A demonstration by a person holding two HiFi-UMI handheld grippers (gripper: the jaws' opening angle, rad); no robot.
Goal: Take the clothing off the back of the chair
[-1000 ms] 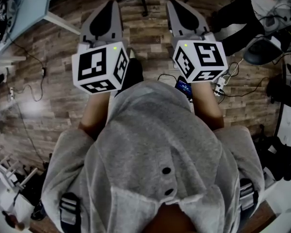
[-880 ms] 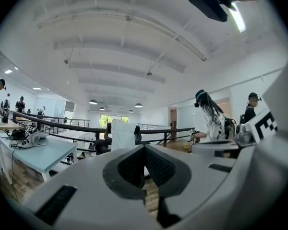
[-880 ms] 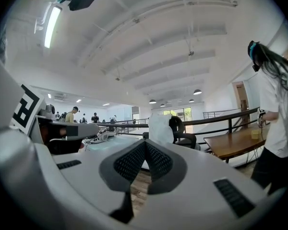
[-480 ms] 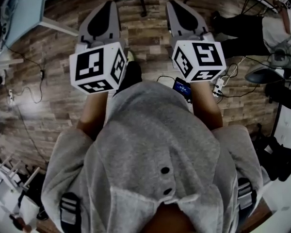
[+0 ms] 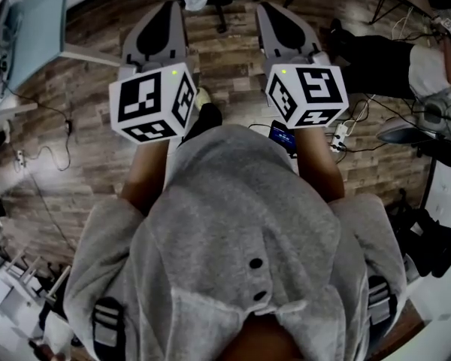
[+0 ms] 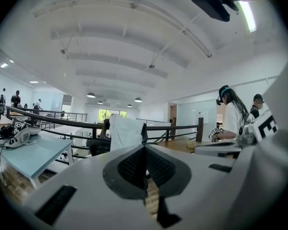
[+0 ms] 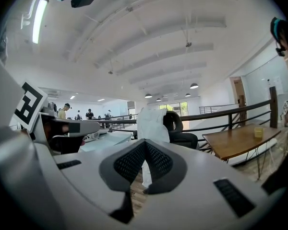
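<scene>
While short of the draped clothing (image 6: 126, 133), left gripper (image 6: 145, 148) and right gripper (image 7: 145, 143) fingers together, empty.

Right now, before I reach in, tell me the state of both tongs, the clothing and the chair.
left tongs: shut, nothing between them.
right tongs: shut, nothing between them.
white garment: draped over the chair back, hanging down, not touched by either tongs.
chair: upright, ahead of both tongs, with the garment on its back.
</scene>
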